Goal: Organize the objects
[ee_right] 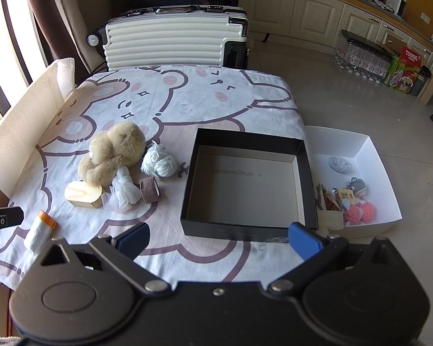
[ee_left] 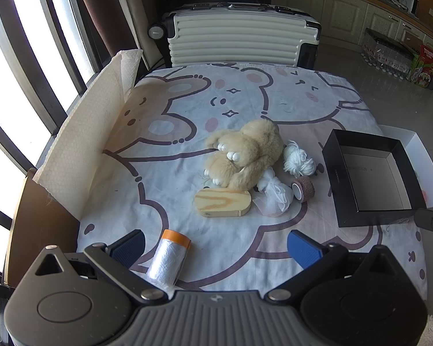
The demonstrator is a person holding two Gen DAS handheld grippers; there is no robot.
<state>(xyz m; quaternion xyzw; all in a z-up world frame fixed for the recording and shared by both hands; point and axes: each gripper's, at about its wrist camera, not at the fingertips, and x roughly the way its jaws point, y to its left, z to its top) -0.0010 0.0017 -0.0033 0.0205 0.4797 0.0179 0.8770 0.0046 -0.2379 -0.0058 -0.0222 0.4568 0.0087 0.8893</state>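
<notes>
Six loose things are counted ahead of the fingers on the cloth: one plush bear (ee_left: 246,152), one white yarn ball (ee_left: 298,161), one white mesh pouf (ee_left: 272,194), one brown tape roll (ee_left: 303,191), one wooden block (ee_left: 222,206) and one orange-capped film roll (ee_left: 169,259). Two boxes are counted: one black box (ee_right: 245,226), one white tray (ee_right: 385,170). One suitcase (ee_left: 233,39) is seen beyond.

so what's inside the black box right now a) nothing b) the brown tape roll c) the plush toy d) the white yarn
a: the black box shows only its bare floor, while the plush toy, white yarn and brown tape roll all lie on the sheet to its left.
</notes>
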